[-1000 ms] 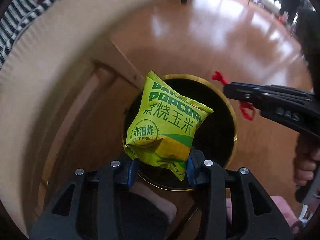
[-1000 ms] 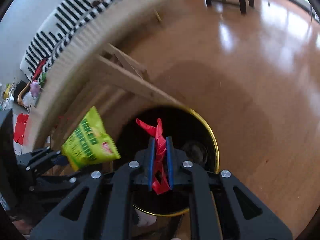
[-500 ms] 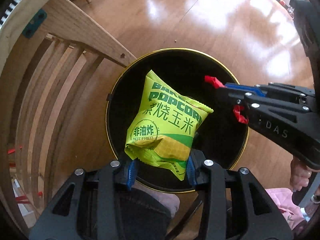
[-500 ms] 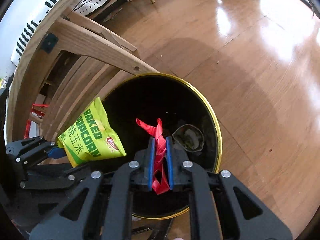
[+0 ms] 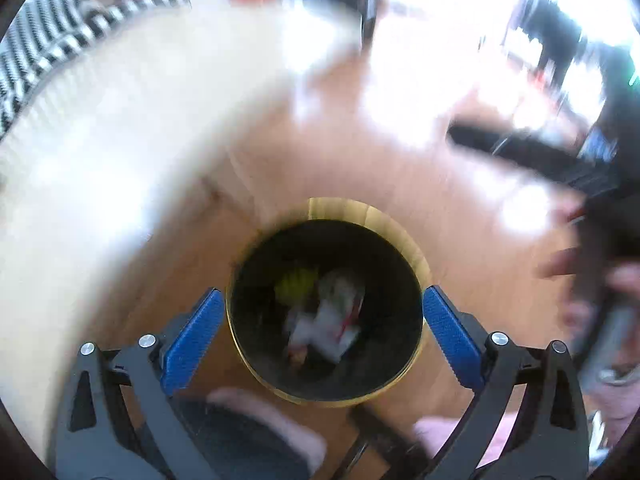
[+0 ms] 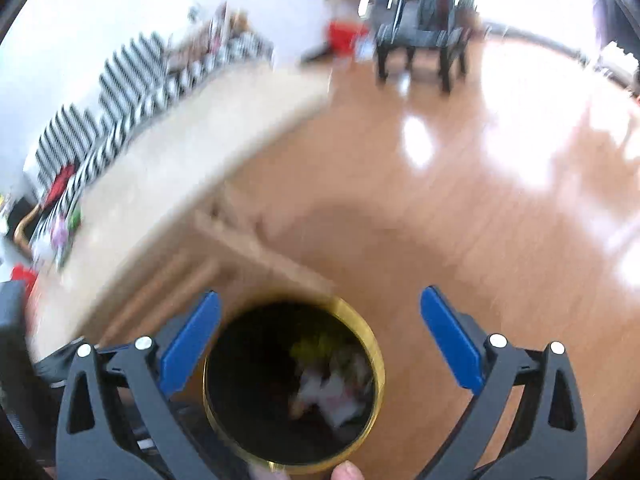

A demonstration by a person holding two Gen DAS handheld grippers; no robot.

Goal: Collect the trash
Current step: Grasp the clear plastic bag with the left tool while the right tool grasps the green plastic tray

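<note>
Both claws, left (image 5: 322, 316) and right (image 6: 320, 316), are opening empty above one black bin (image 5: 256, 344) holding a yellow-green bag (image 5: 294, 282) and blurry white wrappers (image 5: 328, 328).

Your round black bin (image 5: 404, 248) carries a shiny brass-coloured metal rim; inside it is matt and dark. The orange-brown wooden floor (image 6: 460, 216) is smooth and glossy, throwing glare. Your pale wooden table (image 6: 192, 168) looks matt. Blue finger pads (image 5: 192, 332) show fine ribbed texture on matt black plastic.
</note>
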